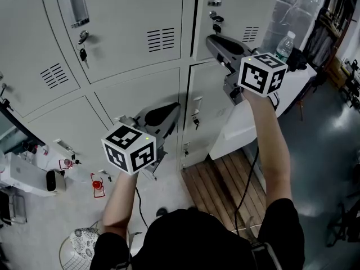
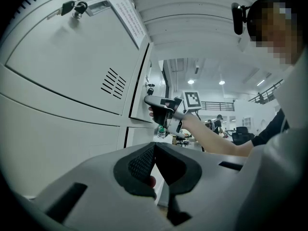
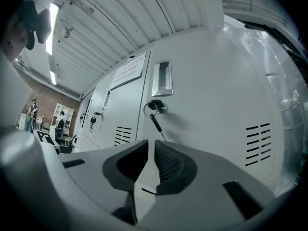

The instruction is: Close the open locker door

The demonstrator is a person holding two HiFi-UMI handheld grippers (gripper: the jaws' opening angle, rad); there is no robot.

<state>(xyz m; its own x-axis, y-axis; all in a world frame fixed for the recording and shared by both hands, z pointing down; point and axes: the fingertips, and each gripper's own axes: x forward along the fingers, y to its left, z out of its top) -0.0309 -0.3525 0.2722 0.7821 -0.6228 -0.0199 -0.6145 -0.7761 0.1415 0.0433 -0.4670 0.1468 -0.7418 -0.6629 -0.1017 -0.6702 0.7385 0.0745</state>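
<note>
Holds right gripper (image 1: 212, 41) high at the far right, tip just beside the lock side of the upper right locker door (image 1: 242, 10), pads pressed together to a thin slit, nothing between. Looks almost flush from above; in the left gripper view seems to stand a little proud of the neighbouring door (image 2: 72, 66) along the shared edge, how far not clear. Holds left gripper (image 1: 171, 110) lower and to the left, close to the lower middle door (image 1: 140, 94), contact not clear, pads pressed together and empty. Open room to the right over grey floor (image 1: 320, 151). Tighter by the door: white table (image 1: 292, 89) just right of the locker bank, water bottle (image 1: 286, 45) near its far end beside the right gripper. Wooden slat platform (image 1: 225, 184) at the locker foot, black cable (image 1: 247, 173) hanging below the right arm. Near left, white box (image 1: 25, 176) and small red item (image 1: 97, 185). Flat painted sheet-metal doors with slotted vents (image 3: 257, 143), recessed handle (image 3: 162, 78), ringed key (image 3: 155, 110) in the lock, paper label (image 3: 126, 71) on the next door. Crinkled clear plastic wrap (image 1: 292, 4) far right.
</note>
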